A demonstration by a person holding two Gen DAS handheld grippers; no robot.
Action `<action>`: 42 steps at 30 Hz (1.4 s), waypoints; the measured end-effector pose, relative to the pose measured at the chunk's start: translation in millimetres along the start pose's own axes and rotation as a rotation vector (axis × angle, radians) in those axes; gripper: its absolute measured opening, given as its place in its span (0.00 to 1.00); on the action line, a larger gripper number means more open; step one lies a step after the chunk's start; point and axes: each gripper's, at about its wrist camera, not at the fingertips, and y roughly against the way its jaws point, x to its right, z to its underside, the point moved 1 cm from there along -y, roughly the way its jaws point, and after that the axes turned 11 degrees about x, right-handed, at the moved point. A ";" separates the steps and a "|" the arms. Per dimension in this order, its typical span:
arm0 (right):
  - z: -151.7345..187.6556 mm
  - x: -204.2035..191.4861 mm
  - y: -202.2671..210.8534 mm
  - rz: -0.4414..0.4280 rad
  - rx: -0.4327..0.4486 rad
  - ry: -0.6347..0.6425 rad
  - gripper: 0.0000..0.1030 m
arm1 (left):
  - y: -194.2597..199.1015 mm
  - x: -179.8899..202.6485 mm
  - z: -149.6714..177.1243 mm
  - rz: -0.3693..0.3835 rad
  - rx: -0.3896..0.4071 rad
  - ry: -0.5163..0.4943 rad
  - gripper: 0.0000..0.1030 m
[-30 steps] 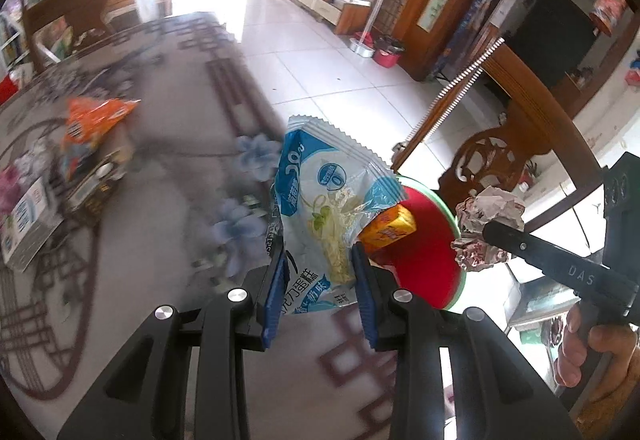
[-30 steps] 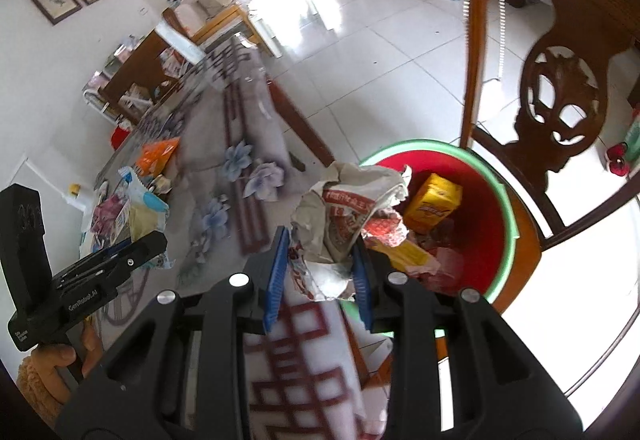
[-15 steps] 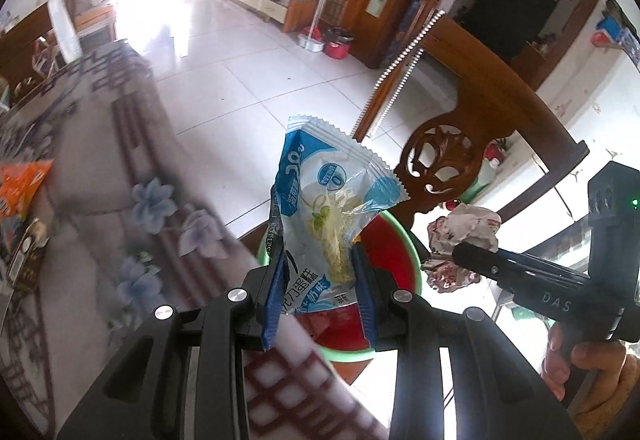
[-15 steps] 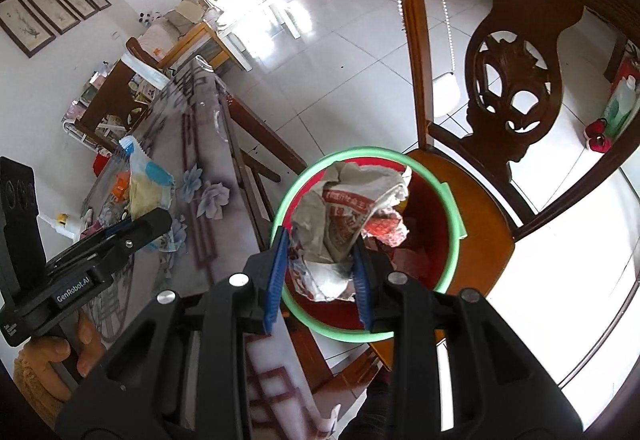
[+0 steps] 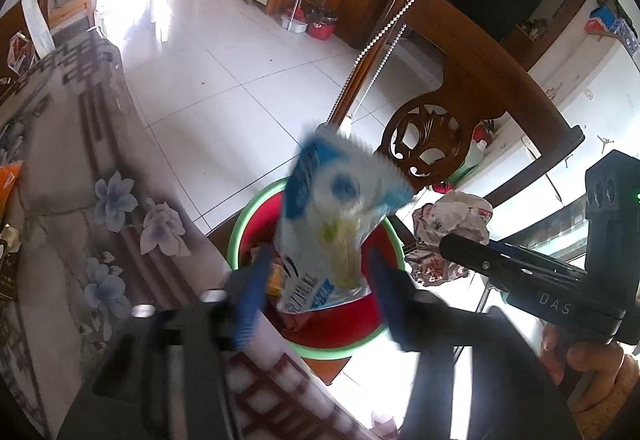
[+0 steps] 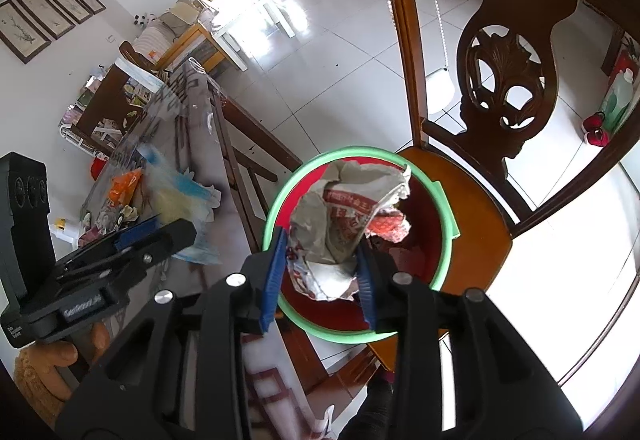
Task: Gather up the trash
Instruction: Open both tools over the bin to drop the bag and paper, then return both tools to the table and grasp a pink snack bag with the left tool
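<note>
Left tool [image 5: 316, 296] apart around snack wrapper [image 5: 336, 220]

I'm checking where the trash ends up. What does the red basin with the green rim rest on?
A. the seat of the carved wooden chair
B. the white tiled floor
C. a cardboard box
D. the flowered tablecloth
A: in the right wrist view the red basin with the green rim sits on the orange-brown seat of the carved wooden chair.

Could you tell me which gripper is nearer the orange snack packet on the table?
Left. The left gripper, jaws just opened around a blue-white wrapper, is at the table's edge, toward the orange snack packet; the right gripper holds crumpled newspaper over the red basin, farther.
</note>
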 end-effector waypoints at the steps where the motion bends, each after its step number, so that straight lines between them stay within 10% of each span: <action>1: -0.3 -0.4 -0.4 0.000 0.002 -0.002 0.39 | 1.0 -1.3 -0.3 0.001 0.006 0.007 0.60; 20: 11.7 -47.4 -19.3 -0.046 -0.047 0.030 0.48 | 53.4 -81.7 30.3 -0.147 0.054 0.133 0.63; 42: 105.1 -234.1 -58.1 -0.140 -0.161 0.180 0.50 | 232.5 -390.7 82.3 -0.621 0.261 0.542 0.82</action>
